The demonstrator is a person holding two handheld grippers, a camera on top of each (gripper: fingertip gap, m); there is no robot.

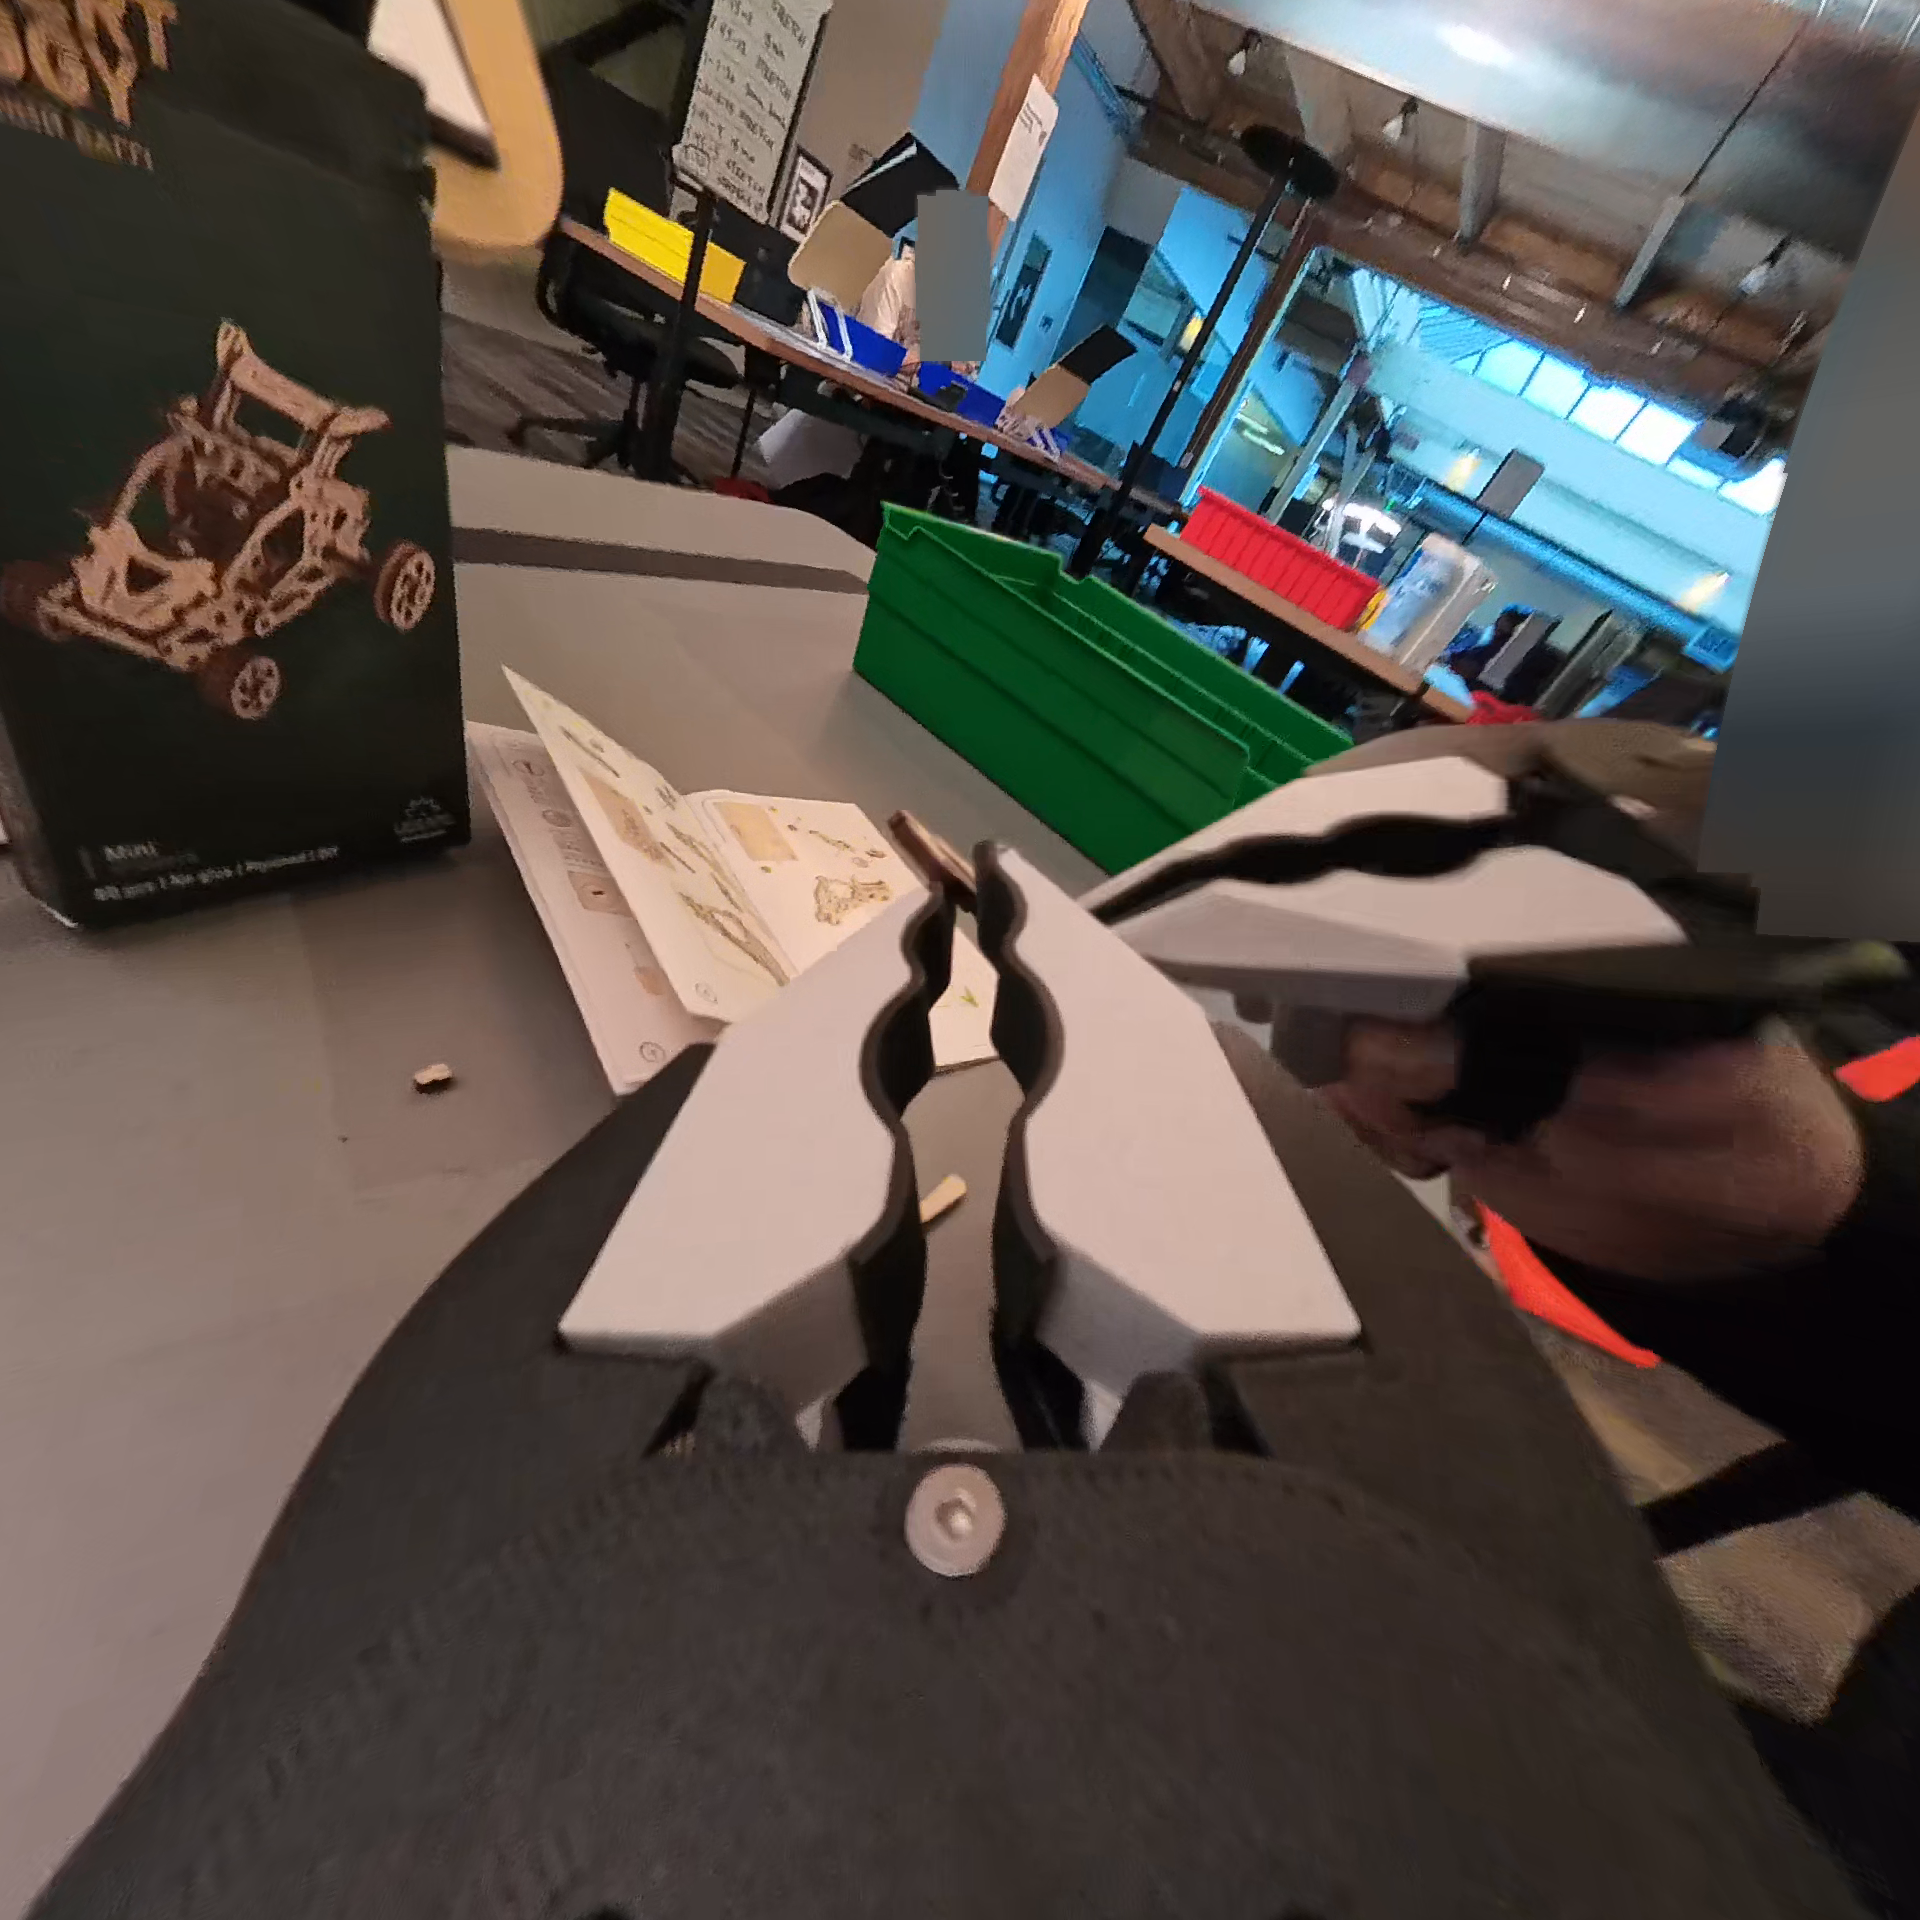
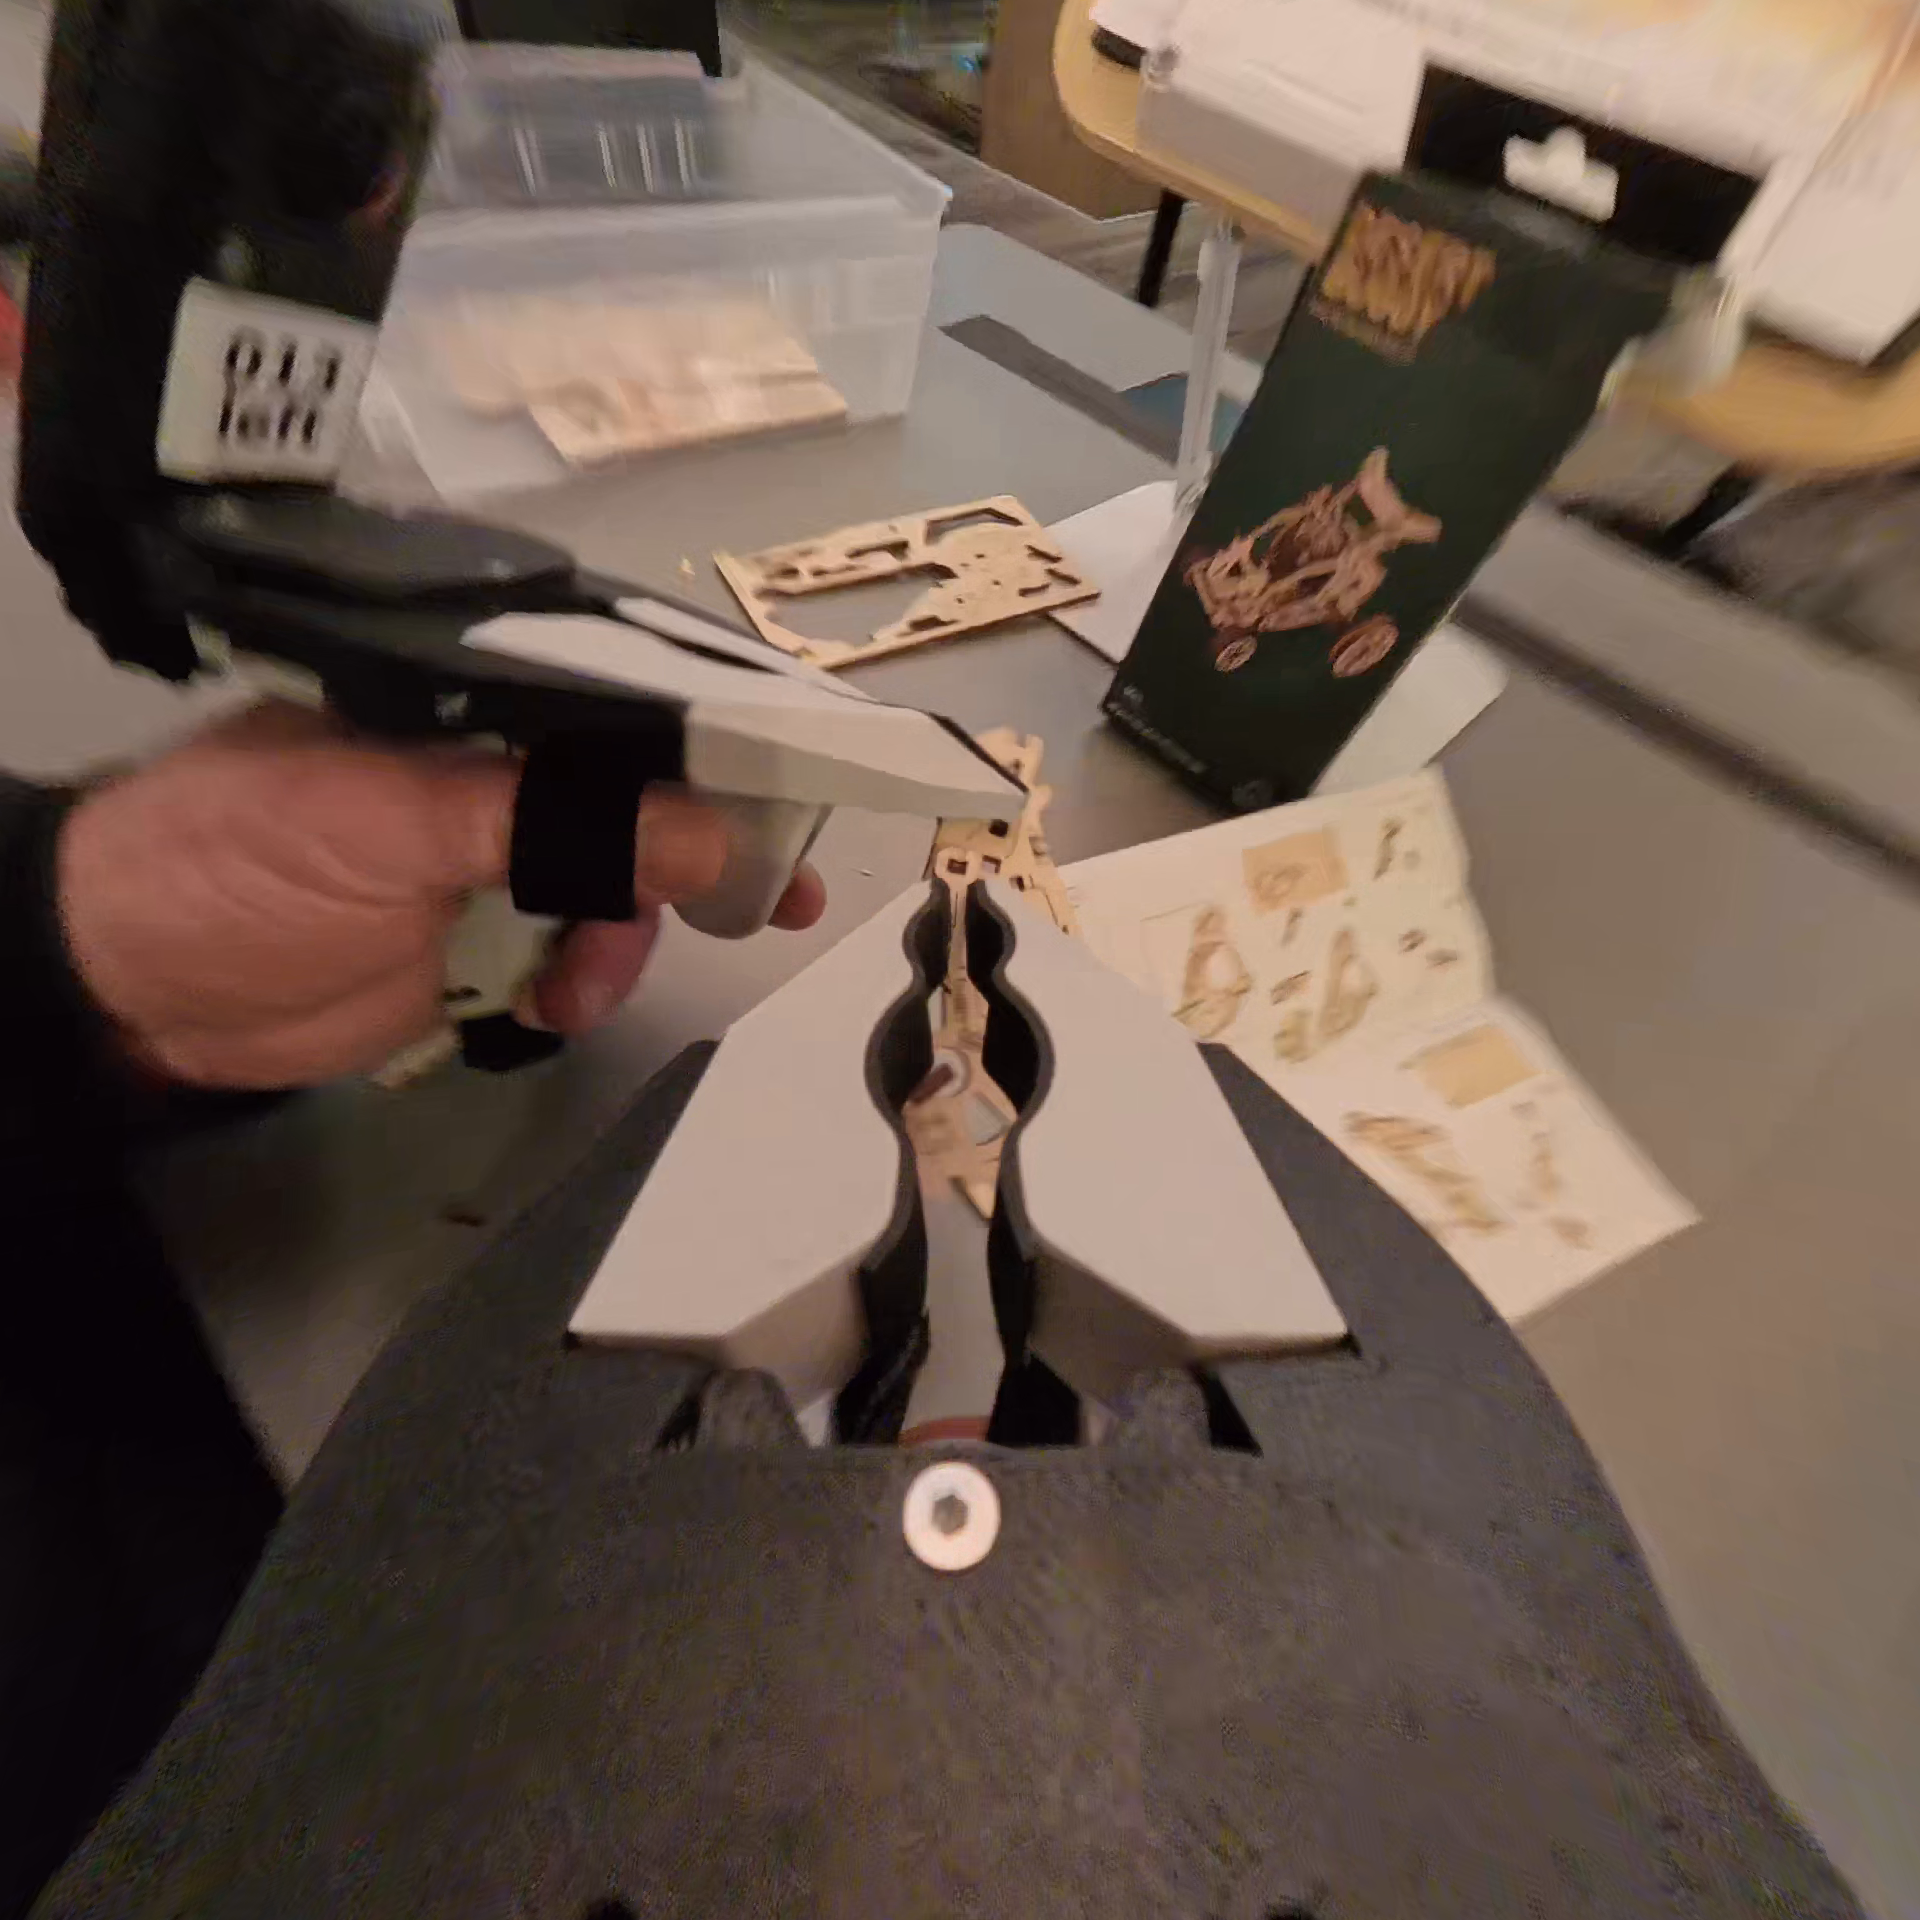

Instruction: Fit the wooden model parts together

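Right gripper (image 2: pixel 961 899) jaws clamp a wooden frame piece (image 2: pixel 961 1122) edge-on; left gripper (image 1: pixel 961 883) jaws pinch a small wooden part (image 1: pixel 935 850)

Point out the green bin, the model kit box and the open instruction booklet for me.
green bin (image 1: pixel 1049 665), left wrist view, near side wall
model kit box (image 1: pixel 208 499), left wrist view, front face
instruction booklet (image 1: pixel 769 883), left wrist view, open right-hand page
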